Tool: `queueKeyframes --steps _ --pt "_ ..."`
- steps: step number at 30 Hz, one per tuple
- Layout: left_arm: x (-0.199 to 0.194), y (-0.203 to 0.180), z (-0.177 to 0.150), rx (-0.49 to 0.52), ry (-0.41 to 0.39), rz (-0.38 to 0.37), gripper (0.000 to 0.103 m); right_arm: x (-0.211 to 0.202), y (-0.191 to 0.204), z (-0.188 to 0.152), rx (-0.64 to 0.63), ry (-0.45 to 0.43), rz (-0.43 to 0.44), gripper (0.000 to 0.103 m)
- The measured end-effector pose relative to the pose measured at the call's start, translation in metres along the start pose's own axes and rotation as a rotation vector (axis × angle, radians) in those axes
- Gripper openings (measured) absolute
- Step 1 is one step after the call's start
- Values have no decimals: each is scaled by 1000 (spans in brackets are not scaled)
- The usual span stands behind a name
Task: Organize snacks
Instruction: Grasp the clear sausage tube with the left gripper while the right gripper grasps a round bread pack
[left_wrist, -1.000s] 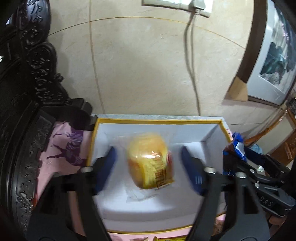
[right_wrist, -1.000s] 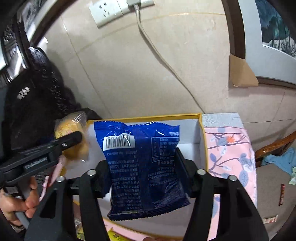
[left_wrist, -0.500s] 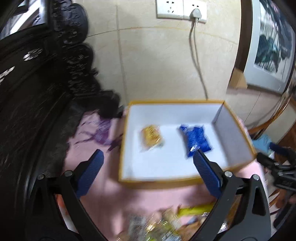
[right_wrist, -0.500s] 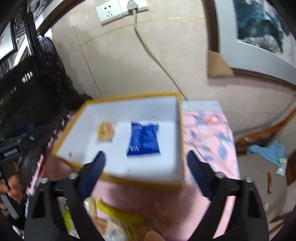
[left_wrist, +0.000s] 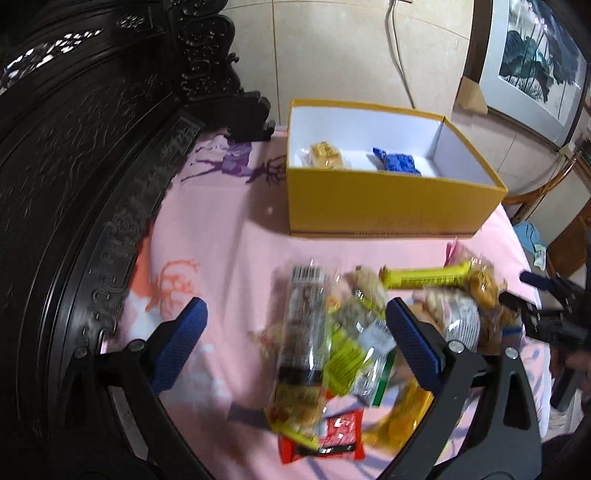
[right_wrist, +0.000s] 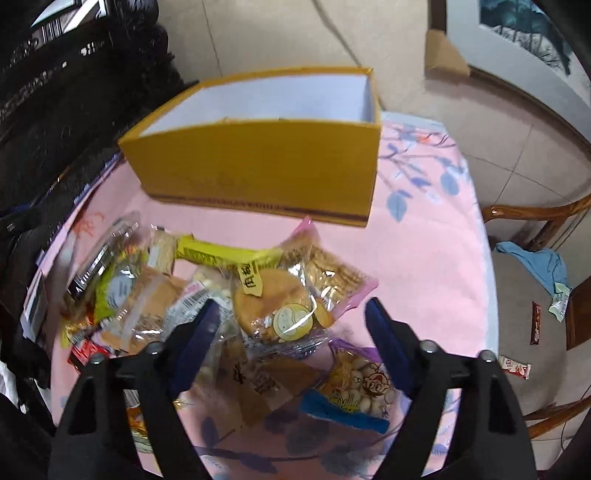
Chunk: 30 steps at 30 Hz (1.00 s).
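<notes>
Yellow cardboard gives us our landmark: the box (left_wrist: 391, 201) stands on the pink cloth (left_wrist: 229, 236), and we place everything from it. Left of it rises dark carved furniture (left_wrist: 85, 147). Inside, we see two snacks already stowed, a golden cake packet (left_wrist: 327, 156) toward its left end and a blue packet (left_wrist: 397, 162) to the right of that. In front of the box lies the unsorted pile (left_wrist: 354, 332), so by our reckoning most of the work is left. Our left gripper (left_wrist: 295, 332) hangs over the pile's left part, jaws spread wide, gripping nothing. Our right gripper (right_wrist: 291, 332), over the pile's right part, is closing around a round biscuit pack (right_wrist: 280, 306), its pads not yet pressing
</notes>
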<state>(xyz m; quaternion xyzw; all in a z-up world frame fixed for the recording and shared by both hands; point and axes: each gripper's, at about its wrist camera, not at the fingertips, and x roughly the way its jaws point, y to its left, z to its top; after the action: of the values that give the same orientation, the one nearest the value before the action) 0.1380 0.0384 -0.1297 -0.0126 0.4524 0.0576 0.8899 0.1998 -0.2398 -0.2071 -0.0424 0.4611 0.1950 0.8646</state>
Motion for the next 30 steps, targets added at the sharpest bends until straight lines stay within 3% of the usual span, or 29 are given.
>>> queueKeyframes --steps 8,20,21,24,30 --pt "-6 22 -12 -78 17 21 99 22 10 13 -137 39 15 76" --pt "3 28 -17 -90 53 28 99 47 22 19 -281 119 16 76" --pt "4 28 -17 -87 54 28 99 48 21 19 -273 117 20 75" --pt "9 28 -17 -85 61 27 99 47 20 19 -275 118 17 56" --pt "43 24 -20 -102 139 -17 99 25 12 14 -174 57 -5 55"
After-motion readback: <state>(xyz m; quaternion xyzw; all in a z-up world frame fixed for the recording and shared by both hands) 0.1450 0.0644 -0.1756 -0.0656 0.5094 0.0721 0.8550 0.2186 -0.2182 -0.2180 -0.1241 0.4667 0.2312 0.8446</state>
